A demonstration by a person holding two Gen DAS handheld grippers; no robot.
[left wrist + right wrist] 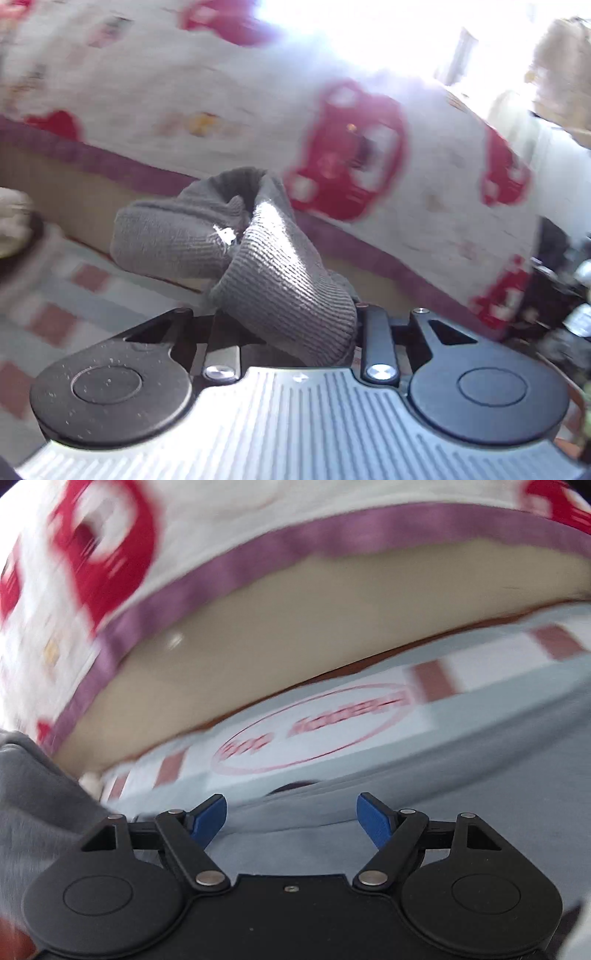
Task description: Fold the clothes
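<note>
Two grippers here. Left gripper [284, 317] is tilted up off the bed, jaws clamped on a bunched grey knit garment [258, 251] that hangs in front of the car-print bedsheet [221, 92] near the bed's purple-trimmed edge. Right gripper [291, 819] sits low over a light blue garment [443, 794], blue fingertips [210, 818] spread wide, gripping nothing.

Your left gripper [280, 317] holds a grey ribbed knit cloth [266, 258]; its body is matt black plastic, with shiny metal screws [380, 371].
</note>
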